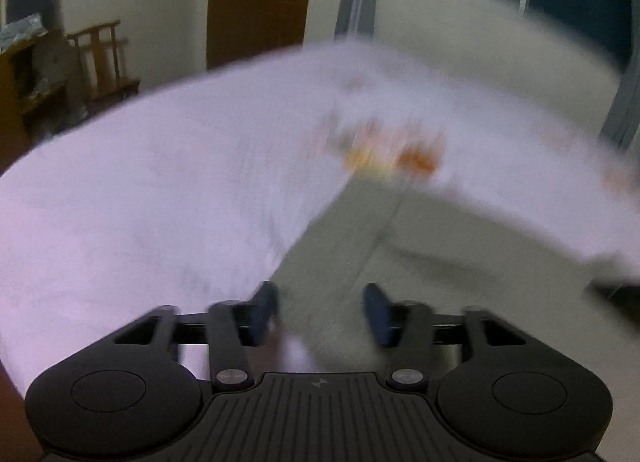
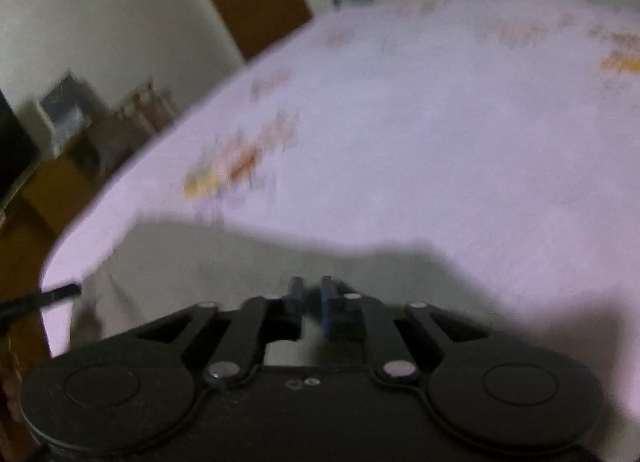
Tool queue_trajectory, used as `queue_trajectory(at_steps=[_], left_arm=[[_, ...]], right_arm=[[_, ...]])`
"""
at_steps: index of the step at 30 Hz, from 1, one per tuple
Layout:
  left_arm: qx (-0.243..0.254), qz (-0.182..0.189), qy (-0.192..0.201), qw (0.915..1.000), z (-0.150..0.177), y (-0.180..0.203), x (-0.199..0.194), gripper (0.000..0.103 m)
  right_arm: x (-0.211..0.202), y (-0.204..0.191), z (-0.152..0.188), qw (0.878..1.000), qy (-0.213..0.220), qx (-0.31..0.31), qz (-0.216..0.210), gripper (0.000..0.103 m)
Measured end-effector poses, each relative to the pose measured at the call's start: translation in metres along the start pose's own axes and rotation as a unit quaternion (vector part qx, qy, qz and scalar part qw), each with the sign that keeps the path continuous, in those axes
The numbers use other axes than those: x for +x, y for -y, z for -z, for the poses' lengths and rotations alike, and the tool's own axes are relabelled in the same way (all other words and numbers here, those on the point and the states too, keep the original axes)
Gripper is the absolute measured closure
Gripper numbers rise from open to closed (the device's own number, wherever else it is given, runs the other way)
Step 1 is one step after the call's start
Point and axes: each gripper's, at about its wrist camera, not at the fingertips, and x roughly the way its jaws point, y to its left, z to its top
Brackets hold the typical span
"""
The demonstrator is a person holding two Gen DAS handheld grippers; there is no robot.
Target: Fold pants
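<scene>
Left hand-held gripper (image 1: 320, 312) spread over pants (image 1: 340, 238); right hand-held gripper (image 2: 311, 302) pinching pants' edge on bed (image 2: 440, 142).

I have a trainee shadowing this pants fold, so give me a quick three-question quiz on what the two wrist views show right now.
1. True or false: the left gripper is clamped shut.
2. The pants lie on a: A) bare wooden floor, B) pale sheet with orange print, C) metal tray.
3. Fill in: the right gripper has its jaws drawn ____ over the pants fabric.

Key
1. False: its jaws stand apart over the khaki cloth.
2. B.
3. Together; the blur hides whether cloth is pinched.
</scene>
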Motion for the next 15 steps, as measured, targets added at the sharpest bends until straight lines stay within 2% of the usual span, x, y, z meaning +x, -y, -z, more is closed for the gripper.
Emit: queue_trajectory(at_steps=[1, 2, 3, 5, 6, 7, 8, 9, 10, 11, 13, 14, 15], left_arm=[[-0.032, 0.013, -0.009, 0.9994, 0.001, -0.012, 0.004, 0.03], [-0.051, 0.026, -0.012, 0.9983, -0.001, -0.022, 0.001, 0.03], [-0.059, 0.026, -0.009, 0.9979, -0.004, -0.028, -0.005, 0.03], [-0.054, 0.021, 0.009, 0.9983, -0.005, -0.03, -0.022, 0.03], [-0.046, 0.019, 0.02, 0.9986, -0.005, -0.027, -0.03, 0.03], [-0.034, 0.019, 0.029, 0.9988, -0.003, -0.022, -0.038, 0.03], [-0.026, 0.027, 0.039, 0.9986, 0.001, -0.017, -0.047, 0.03], [-0.02, 0.04, 0.046, 0.998, 0.005, -0.012, -0.054, 0.03], [-0.012, 0.049, 0.051, 0.9974, 0.009, -0.004, -0.061, 0.029], [-0.004, 0.056, 0.054, 0.9969, 0.012, 0.005, -0.065, 0.028], [0.018, 0.08, 0.06, 0.9949, 0.018, 0.026, -0.074, 0.015], [0.031, 0.089, 0.059, 0.9938, 0.021, 0.04, -0.076, 0.015], [0.043, 0.1, 0.056, 0.9926, 0.024, 0.055, -0.077, 0.015]], right_arm=[[0.0, 0.011, 0.0, 0.999, 0.005, 0.038, -0.014, 0.103], [-0.008, 0.02, 0.0, 0.997, 0.013, 0.078, -0.019, 0.103], [-0.021, 0.018, -0.001, 0.997, 0.032, 0.076, -0.008, 0.103], [-0.057, 0.009, 0.004, 0.996, 0.078, 0.042, 0.034, 0.086], [-0.075, 0.014, 0.007, 0.995, 0.088, 0.043, 0.019, 0.078], [-0.097, 0.022, 0.015, 0.993, 0.103, 0.054, 0.005, 0.076], [-0.124, 0.031, 0.026, 0.99, 0.128, 0.065, 0.01, 0.071], [-0.148, 0.039, 0.039, 0.986, 0.147, 0.079, 0.026, 0.049], [-0.175, 0.052, 0.055, 0.98, 0.167, 0.099, 0.038, 0.027], [-0.205, 0.068, 0.075, 0.972, 0.195, 0.122, 0.05, 0.023], [-0.265, 0.102, 0.12, 0.95, 0.239, 0.178, 0.093, 0.024], [-0.291, 0.117, 0.142, 0.937, 0.256, 0.209, 0.114, 0.024], [-0.315, 0.132, 0.166, 0.921, 0.275, 0.241, 0.134, 0.029]])
